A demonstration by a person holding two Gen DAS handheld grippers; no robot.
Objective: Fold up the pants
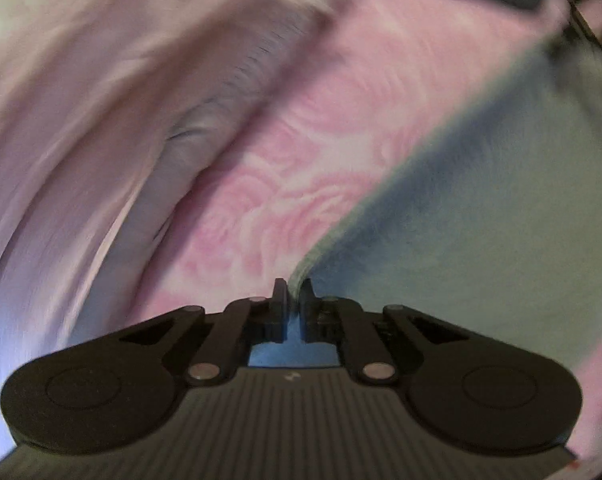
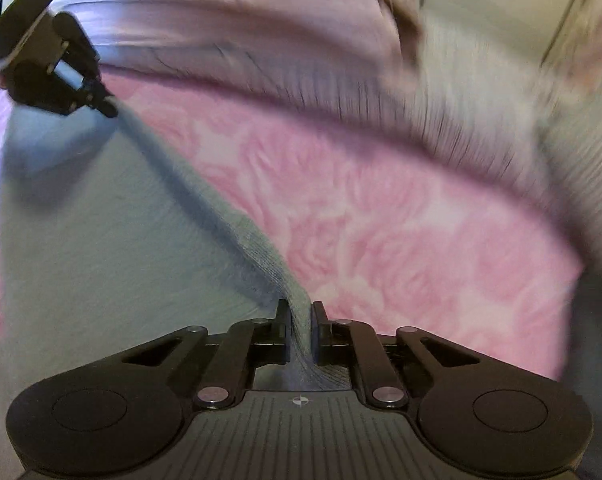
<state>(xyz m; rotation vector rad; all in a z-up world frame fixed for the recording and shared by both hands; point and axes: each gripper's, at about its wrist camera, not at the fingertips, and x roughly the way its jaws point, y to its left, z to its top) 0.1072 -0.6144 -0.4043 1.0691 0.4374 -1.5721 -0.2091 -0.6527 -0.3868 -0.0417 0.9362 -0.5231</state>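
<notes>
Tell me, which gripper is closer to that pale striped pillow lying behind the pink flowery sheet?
Right, probably. The right gripper pinches the grey pants edge with the striped pillow just across the sheet. The left gripper grips the same edge farther along, seemingly farther from it.

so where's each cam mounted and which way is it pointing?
Left wrist: on the left gripper, looking down along its jaws, shut on the grey pants edge over the pink floral sheet.
Right wrist: on the right gripper, jaws shut on the same edge; left gripper visible upper left.
Shared: pants, sheet.
</notes>
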